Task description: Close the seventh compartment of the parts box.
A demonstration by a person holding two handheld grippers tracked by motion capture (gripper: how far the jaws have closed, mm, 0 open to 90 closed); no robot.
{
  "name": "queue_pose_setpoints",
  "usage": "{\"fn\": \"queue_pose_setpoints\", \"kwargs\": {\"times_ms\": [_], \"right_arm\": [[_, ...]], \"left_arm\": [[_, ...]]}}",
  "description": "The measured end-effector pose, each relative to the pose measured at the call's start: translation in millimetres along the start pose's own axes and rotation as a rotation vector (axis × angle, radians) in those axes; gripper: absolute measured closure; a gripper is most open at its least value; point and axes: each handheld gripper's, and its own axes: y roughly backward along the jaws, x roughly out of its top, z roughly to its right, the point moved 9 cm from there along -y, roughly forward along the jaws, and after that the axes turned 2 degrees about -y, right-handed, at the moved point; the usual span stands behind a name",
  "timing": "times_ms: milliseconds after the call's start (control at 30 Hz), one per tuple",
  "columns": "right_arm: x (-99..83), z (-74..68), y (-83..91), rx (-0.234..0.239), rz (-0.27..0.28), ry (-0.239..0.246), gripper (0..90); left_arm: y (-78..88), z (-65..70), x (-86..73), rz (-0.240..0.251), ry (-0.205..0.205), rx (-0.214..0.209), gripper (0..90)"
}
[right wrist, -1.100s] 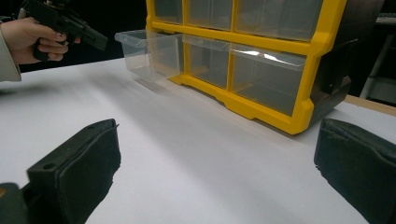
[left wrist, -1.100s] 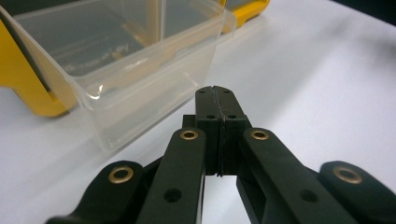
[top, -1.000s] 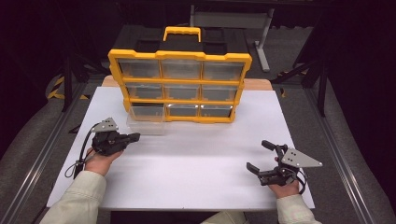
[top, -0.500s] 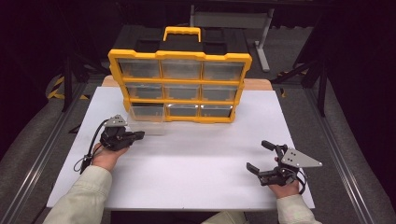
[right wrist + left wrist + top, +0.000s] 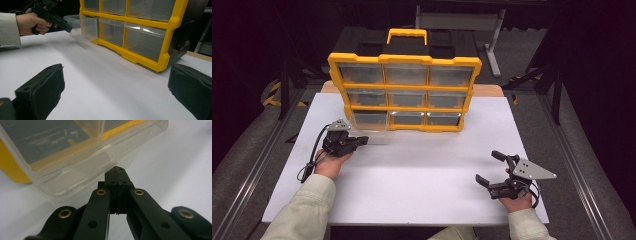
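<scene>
1. The yellow parts organizer [image 5: 404,90] is stood at the table's [image 5: 412,195] far edge.
2. Its bottom-left clear drawer [image 5: 369,121], already pulled partway out, should be nudged straight, not twisted.
3. Left gripper [image 5: 360,141] is clenched at the drawer's front; right gripper [image 5: 488,169] is released, idle.

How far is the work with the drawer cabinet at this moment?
Done: the bottom-left clear drawer of the yellow cabinet stands pulled out partway. In hand: the left gripper, jaws shut, sits at that drawer's front; whether it pinches the lip cannot be told. The right gripper rests open on the white table. Left: unclear, the other eight drawers are closed.
</scene>
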Motion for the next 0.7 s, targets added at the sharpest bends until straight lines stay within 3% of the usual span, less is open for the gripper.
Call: {"fn": "queue_pose_setpoints", "kwargs": {"times_ms": [233, 333, 700], "right_arm": [[-0.2, -0.1, -0.1, 0.003, 0.0, -0.001, 1.0], [-0.3, -0.1, -0.3, 0.005, 0.001, -0.002, 1.0], [-0.7, -0.3, -0.6, 0.01, 0.0, -0.005, 1.0]], "left_arm": [[-7.4, -4.0, 6.6, -0.004, -0.012, 0.018, 89.4], [-10.0, -6.1, 9.0, -0.001, 0.007, 0.021, 89.4], [-15.8, -18.4, 19.7, -0.002, 0.015, 0.062, 89.4]]}}
